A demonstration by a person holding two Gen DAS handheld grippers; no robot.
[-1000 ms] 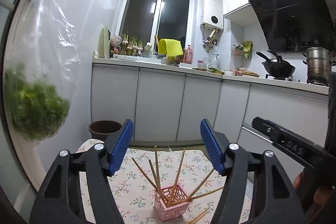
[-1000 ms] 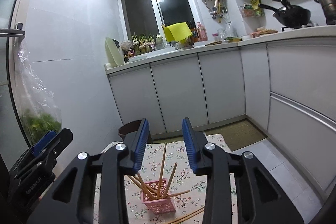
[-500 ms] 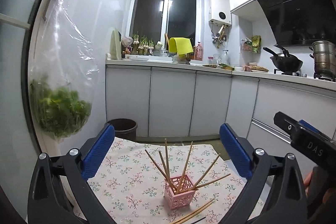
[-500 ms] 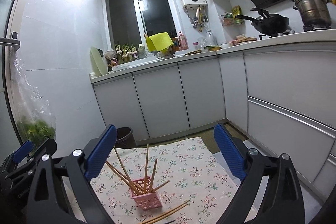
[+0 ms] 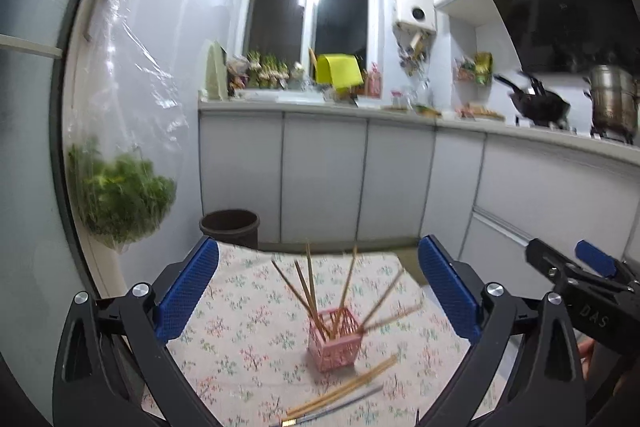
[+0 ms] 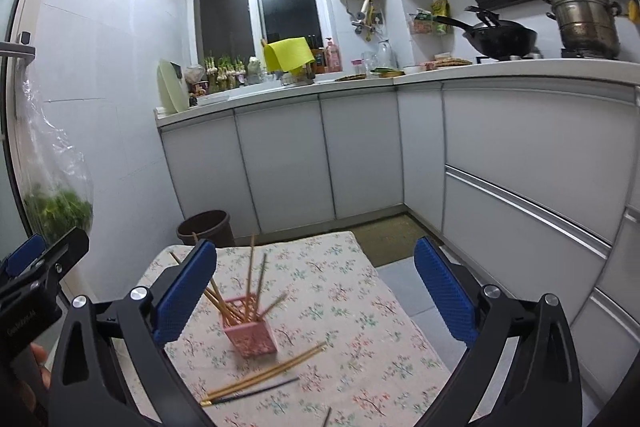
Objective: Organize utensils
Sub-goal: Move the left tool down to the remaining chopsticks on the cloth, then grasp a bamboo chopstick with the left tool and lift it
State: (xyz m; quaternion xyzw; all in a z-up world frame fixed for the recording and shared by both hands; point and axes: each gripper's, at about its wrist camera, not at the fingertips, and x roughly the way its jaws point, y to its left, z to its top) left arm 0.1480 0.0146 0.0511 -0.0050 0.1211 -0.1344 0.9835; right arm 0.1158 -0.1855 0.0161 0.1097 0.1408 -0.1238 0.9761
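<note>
Right wrist view first: my right gripper (image 6: 316,289) has just been opening, and its blue pads now stand as wide apart as they go, with nothing between them but air above the table. A second ago those jaws were close together over the holder; now the pink holder (image 6: 251,327) sits lower in the frame and smaller, so I read this as a release and a pull-back. My left gripper (image 5: 318,289) shows the same picture: jaws spread wide, empty, and it too opened up within the last second.

Just ahead of both claws, several loose chopsticks (image 6: 266,373) lie flat on the floral tablecloth (image 6: 340,291), in front of the holder and not touching it as far as I can tell. A darker, thinner stick lies beside them. One more stick end peeks in at the bottom edge of the right view.

Behind them the holder stands upright near the middle of the cloth, with a fan of standing chopsticks (image 5: 316,287) leaning out in different directions.

Farther back are a brown bin (image 5: 229,227), the white cabinets (image 6: 280,163) and the window.

My judgement: one deposit is finished, both hands are free, and the loose sticks are the next pickup. They lie flat, so I expect a low, careful pinch.
</note>
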